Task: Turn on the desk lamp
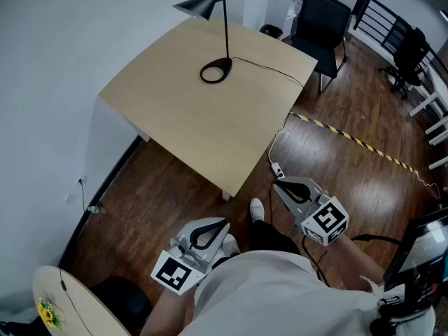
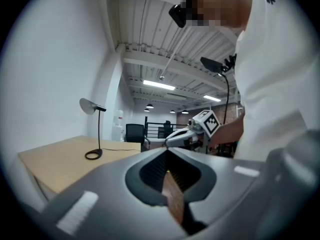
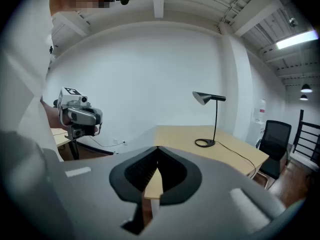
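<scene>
A black desk lamp [image 1: 225, 26] stands at the far side of the light wooden desk [image 1: 189, 117]. Its ring base [image 1: 215, 71] rests on the top and its cone shade [image 1: 206, 4] points toward the wall. The lamp's shade looks dark. A black cord [image 1: 273, 72] runs from the base over the desk's right edge to the floor. My left gripper [image 1: 225, 223] and right gripper [image 1: 278, 182] are both shut and empty, held low near the person's body, well short of the desk. The lamp [image 2: 98, 129] shows far off in the left gripper view, and the lamp [image 3: 215, 119] likewise in the right gripper view.
A black office chair [image 1: 322, 23] stands behind the desk's right corner. Yellow-black tape [image 1: 353, 141] crosses the wooden floor. A white cord block [image 1: 276, 168] lies on the floor near the desk corner. A round table [image 1: 66, 306] sits at lower left, and a white wall lies to the left.
</scene>
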Motion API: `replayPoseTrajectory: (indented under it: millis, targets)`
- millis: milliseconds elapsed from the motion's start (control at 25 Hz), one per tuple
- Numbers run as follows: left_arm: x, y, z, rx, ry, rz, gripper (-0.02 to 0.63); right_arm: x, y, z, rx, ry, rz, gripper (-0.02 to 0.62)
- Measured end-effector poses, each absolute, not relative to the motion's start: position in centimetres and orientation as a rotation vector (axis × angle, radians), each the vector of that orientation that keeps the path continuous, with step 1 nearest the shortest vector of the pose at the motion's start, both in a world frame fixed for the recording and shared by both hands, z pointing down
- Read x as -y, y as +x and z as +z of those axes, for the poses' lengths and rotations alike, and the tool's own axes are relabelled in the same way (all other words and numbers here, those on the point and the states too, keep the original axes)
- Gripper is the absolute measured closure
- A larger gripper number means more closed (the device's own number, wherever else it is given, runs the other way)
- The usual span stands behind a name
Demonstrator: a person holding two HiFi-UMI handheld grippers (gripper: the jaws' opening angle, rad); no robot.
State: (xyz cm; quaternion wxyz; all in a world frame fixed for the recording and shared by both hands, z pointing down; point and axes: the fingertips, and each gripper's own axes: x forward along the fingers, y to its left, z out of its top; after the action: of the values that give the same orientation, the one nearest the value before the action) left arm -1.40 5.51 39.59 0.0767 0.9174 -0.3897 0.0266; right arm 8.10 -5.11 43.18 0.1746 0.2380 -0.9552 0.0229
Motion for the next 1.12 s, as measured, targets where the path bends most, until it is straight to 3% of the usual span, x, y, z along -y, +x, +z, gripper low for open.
replayPoseTrajectory:
  millis: [400,1120]
  targets:
    - [3.6,-8.1,39.3,1.404,2.629,0.102,0.591,22.8,0.6,47.4,2.705,0.599,0.028,0.592]
    - [17.1,-10.7,40.9,1.614,2.338,0.148,0.591,52.5,-9.4,57.5,2.632,0.559,0.042,0.592]
